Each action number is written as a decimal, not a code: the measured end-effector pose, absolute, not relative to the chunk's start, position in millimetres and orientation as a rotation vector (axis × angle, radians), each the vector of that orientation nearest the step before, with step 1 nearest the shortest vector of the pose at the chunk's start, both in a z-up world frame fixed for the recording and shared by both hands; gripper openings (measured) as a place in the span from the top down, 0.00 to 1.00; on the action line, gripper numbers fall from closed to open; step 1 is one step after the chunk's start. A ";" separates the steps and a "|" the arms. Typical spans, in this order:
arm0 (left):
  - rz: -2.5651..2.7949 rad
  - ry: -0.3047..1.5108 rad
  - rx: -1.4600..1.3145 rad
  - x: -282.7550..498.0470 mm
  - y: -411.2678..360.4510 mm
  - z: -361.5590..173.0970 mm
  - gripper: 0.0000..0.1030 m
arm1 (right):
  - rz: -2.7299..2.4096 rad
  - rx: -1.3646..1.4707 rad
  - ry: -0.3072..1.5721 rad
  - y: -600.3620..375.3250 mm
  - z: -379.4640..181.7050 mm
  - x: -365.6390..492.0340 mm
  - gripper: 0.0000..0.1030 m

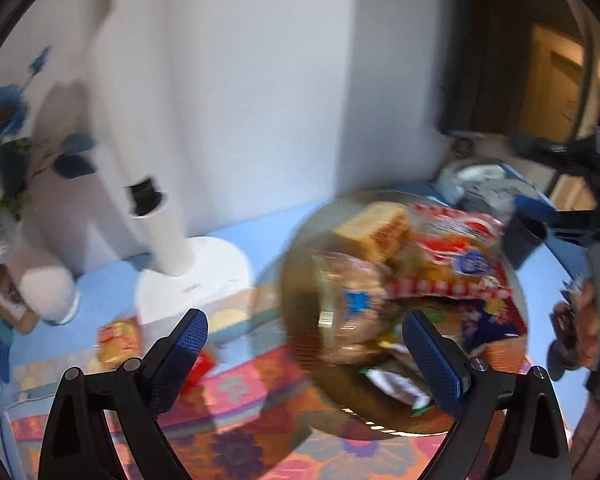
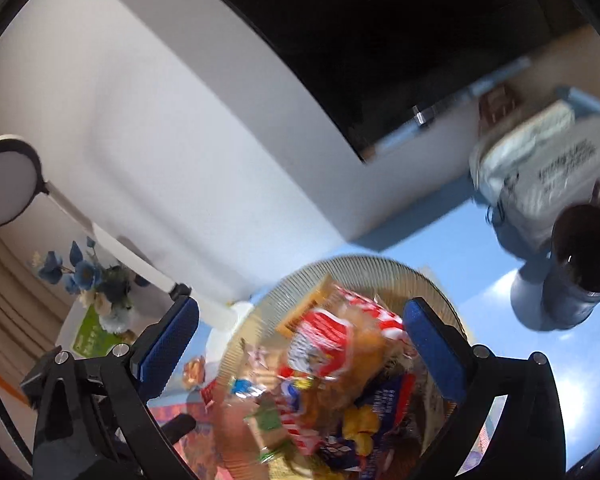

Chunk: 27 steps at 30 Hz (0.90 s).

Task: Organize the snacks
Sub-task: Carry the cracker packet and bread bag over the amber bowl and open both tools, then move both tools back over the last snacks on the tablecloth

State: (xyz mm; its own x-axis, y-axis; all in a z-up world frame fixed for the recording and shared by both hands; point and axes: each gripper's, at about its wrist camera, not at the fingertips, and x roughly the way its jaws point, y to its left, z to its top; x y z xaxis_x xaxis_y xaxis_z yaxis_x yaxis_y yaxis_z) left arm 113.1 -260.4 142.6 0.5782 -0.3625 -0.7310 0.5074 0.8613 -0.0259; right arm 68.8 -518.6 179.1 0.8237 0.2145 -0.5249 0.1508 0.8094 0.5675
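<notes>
Both of your hand-held grippers are spread wide and hold nothing. Your left gripper (image 1: 304, 356) looks down on a round, ribbed, translucent amber plastic bowl (image 1: 300, 280) heaped with wrapped snacks: a tan wafer-like block (image 1: 374, 232), a red-and-white checked packet (image 1: 452, 256) and a blue packet (image 1: 496, 320). The bowl rests partly on a bright orange and pink patterned mat (image 1: 252, 396) over a pale blue tabletop (image 1: 108, 288). Its rim lies between the spread fingers, but nothing is pinched. Two small snacks sit outside the bowl to the left, an orange-yellow packet (image 1: 120, 338) and a red one (image 1: 200, 368) just beside the left finger. Your right gripper (image 2: 300, 348) hovers over the same heap from the other side, near a dark mug (image 2: 580, 256).

Risks, as I judge them: the pile stands above the rim, so a nudge from either finger could spill packets. Both views are blurred, so aim carefully. The two grippers are close and could collide over the bowl
</notes>
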 end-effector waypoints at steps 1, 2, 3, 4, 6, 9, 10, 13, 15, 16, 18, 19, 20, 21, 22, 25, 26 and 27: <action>-0.492 0.804 0.191 116.4 -253.2 143.9 0.06 | 0.043 0.628 0.596 -519.5 184.8 64.8 0.00; -0.468 0.797 0.182 121.2 -242.2 146.6 0.06 | 0.057 0.616 0.583 -513.5 191.7 63.7 0.00; -0.457 0.792 0.173 124.9 -233.2 148.0 0.06 | 0.070 0.601 0.572 -507.8 198.0 64.6 0.00; -0.448 0.786 0.163 128.2 -223.1 150.3 0.06 | 0.081 0.589 0.562 -499.5 203.7 66.0 0.00; -0.438 0.786 0.143 135.8 -205.8 151.8 0.06 | 0.114 0.567 0.541 -478.3 214.5 69.0 0.00; -0.401 0.781 0.119 145.6 -175.1 154.7 0.06 | 0.164 0.528 0.528 -444.8 225.0 75.1 0.00; -0.378 0.780 0.119 149.6 -163.1 154.3 0.06 | 0.182 0.514 0.527 -433.0 226.6 77.6 0.00; -0.334 0.785 0.119 161.0 -137.1 148.2 0.06 | 0.232 0.469 0.523 -397.1 227.0 82.8 0.00; -0.302 0.797 0.111 166.4 -116.7 142.3 0.06 | 0.272 0.442 0.529 -372.0 223.1 87.1 0.00; -0.292 0.801 0.106 169.8 -111.0 138.3 0.06 | 0.291 0.430 0.536 -359.5 220.7 89.1 0.00; -0.270 0.807 0.097 174.5 -97.3 132.1 0.06 | 0.315 0.406 0.550 -336.6 215.6 91.9 0.00; -0.258 0.813 0.099 177.2 -92.5 128.8 0.06 | 0.321 0.397 0.558 -327.2 212.1 93.6 0.00; -0.249 0.818 0.100 179.8 -87.5 125.6 0.06 | 0.328 0.387 0.572 -316.6 208.2 96.3 0.00; -0.242 0.819 0.098 182.1 -81.9 122.4 0.06 | 0.336 0.375 0.591 -306.1 203.6 99.5 0.00; -0.237 0.820 0.096 183.9 -77.6 119.9 0.06 | 0.343 0.364 0.609 -297.0 198.5 102.6 0.00; -0.228 0.824 0.090 188.0 -68.0 113.6 0.06 | 0.353 0.329 0.650 -273.1 182.4 108.6 0.00; -0.228 0.828 0.086 189.7 -65.6 111.1 0.06 | 0.357 0.317 0.660 -266.2 176.9 110.1 0.00; -0.228 0.831 0.082 191.2 -63.8 109.6 0.06 | 0.359 0.306 0.671 -260.1 171.5 111.1 0.00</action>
State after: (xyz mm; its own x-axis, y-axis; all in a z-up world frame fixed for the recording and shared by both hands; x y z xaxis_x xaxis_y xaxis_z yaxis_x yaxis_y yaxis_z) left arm 191.2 -63.8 109.6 0.6511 -0.1683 -0.7401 0.2320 0.9726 -0.0171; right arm 111.1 -260.1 171.5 0.7262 0.4173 -0.5463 -0.2231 0.8947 0.3868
